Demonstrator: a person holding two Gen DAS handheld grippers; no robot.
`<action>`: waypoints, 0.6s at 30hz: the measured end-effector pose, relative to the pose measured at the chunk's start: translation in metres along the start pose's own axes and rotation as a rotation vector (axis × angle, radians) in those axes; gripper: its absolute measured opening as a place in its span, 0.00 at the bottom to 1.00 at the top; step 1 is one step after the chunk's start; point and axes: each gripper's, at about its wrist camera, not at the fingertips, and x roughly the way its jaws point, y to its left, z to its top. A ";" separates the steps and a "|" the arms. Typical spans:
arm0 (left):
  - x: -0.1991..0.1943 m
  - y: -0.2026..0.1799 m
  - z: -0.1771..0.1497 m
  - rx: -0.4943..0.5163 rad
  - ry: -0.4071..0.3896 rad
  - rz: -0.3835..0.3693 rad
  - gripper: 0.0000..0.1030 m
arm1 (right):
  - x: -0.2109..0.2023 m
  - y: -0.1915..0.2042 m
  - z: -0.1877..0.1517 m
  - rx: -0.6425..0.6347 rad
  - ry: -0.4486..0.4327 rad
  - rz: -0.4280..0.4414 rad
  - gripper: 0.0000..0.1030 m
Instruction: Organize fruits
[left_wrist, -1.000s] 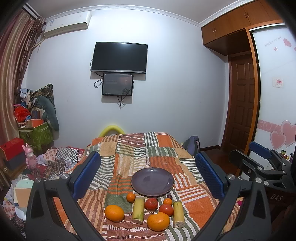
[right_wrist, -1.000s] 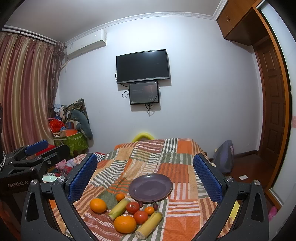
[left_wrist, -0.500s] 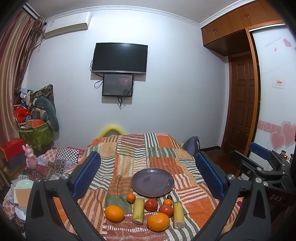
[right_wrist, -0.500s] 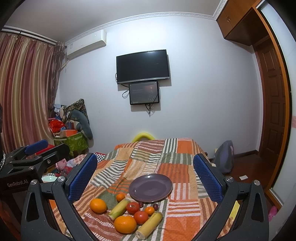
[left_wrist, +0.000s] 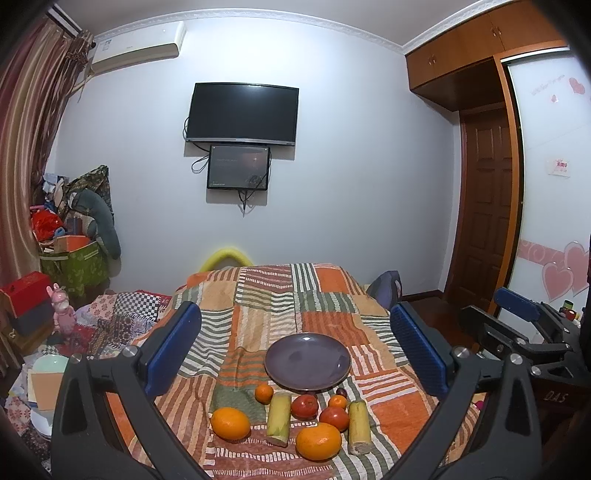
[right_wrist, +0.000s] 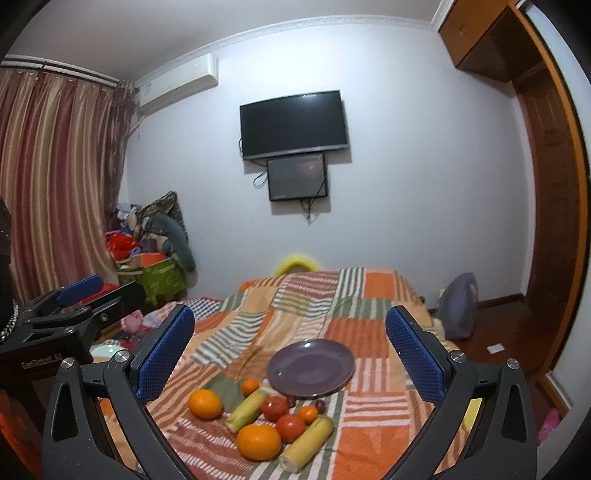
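Purple plate (left_wrist: 307, 362) on the bed (left_wrist: 332, 317) sits bare; every fruit (left_wrist: 318, 441) lies beside it. I hold both left gripper (left_wrist: 295, 349) and right gripper (right_wrist: 290, 356) fingers spread, empty — nothing organized yet.

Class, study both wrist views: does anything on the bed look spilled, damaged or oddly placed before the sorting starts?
Nothing looks spilled or damaged. The one oddity is that the purple plate sits empty while the fruit, such as the big orange, lies loose on the patchwork blanket among two corn cobs, which are not fruit.
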 end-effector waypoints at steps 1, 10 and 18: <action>0.001 0.001 -0.001 -0.001 0.002 0.003 1.00 | 0.002 -0.001 -0.001 0.004 0.004 0.002 1.00; 0.014 0.013 -0.006 -0.011 0.042 0.021 0.85 | 0.018 -0.009 -0.012 0.015 0.084 0.002 0.86; 0.038 0.032 -0.019 0.017 0.123 0.053 0.66 | 0.038 -0.020 -0.033 0.020 0.216 -0.005 0.55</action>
